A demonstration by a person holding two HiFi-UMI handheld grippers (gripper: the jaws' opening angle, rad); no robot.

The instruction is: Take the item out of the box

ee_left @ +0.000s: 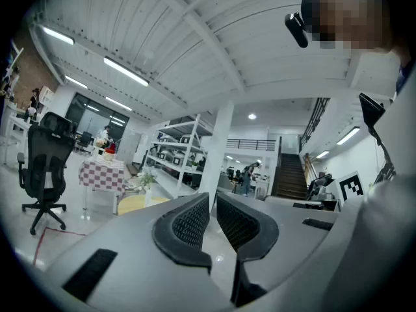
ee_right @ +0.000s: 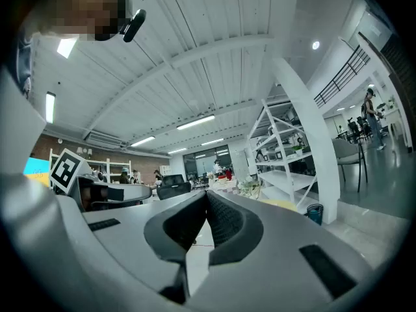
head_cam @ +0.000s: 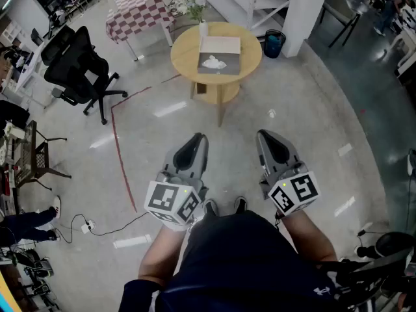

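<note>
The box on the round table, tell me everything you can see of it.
The box is a shallow, open rectangular tray, cardboard by its look, with a pale far wall or flap and a grey floor. It sits flat on the round wooden table, near its middle, and shows clearly in the head view only, far ahead. A white crumpled item lies inside, toward the left. Nothing else clearly touches it; finer detail is too small to tell.
</note>
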